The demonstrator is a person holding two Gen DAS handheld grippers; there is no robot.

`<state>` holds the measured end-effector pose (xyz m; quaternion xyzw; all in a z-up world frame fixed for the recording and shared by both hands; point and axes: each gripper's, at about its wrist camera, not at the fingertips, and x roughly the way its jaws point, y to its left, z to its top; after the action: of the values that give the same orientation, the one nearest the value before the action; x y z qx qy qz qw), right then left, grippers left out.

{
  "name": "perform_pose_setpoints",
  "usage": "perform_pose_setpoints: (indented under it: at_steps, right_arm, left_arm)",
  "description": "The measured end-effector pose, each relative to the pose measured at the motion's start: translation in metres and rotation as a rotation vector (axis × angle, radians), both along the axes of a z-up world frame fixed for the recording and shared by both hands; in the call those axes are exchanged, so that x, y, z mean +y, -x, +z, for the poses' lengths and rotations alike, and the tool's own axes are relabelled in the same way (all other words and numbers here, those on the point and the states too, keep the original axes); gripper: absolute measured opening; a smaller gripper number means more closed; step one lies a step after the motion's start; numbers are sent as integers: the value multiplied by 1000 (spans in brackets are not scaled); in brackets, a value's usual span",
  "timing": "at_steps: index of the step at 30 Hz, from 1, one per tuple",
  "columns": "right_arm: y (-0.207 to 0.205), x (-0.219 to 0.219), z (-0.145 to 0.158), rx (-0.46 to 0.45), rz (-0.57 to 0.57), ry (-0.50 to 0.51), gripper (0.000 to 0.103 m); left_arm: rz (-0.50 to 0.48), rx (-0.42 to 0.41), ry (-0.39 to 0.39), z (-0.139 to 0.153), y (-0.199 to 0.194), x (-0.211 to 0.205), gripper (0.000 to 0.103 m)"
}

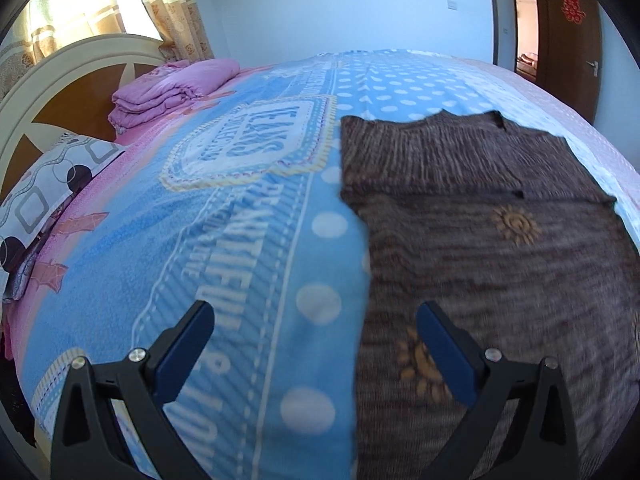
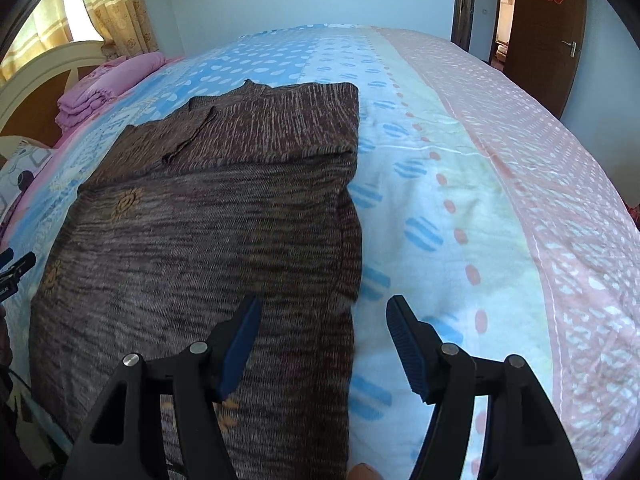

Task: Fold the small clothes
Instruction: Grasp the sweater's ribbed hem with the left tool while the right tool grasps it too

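Looking along the left gripper: jaws spread wide, nothing between them, hovering above the blue printed blanket at the left edge of the brown knit sweater. Sweater lies flat on the bed, sleeves folded across its upper part. Folded pink quilt and patterned pillow sit near the headboard, well apart from the garment.

Right wrist view: right gripper also open and empty, straddling the sweater's right edge above the bedding. Left gripper tip visible at far left. Wooden door behind.
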<state>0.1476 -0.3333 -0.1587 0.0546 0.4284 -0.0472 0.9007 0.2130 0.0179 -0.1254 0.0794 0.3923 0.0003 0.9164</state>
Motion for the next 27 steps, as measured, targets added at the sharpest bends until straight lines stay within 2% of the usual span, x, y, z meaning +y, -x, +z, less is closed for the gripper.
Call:
perform_pose_setpoints:
  at_steps: [7, 14, 20, 27]
  right_arm:
    - [45, 7, -8, 19, 17, -1, 66]
    - [79, 13, -26, 62, 22, -15, 66]
    - [103, 14, -34, 49, 3, -15, 66]
    - [129, 14, -42, 26, -20, -46, 66]
  left_arm:
    - [-71, 36, 5, -6, 42, -2, 103]
    - [-124, 57, -30, -12, 83, -5, 101]
    - [-155, 130, 40, -21, 111, -1, 100]
    - [-161, 235, 112, -43, 124, -1, 76]
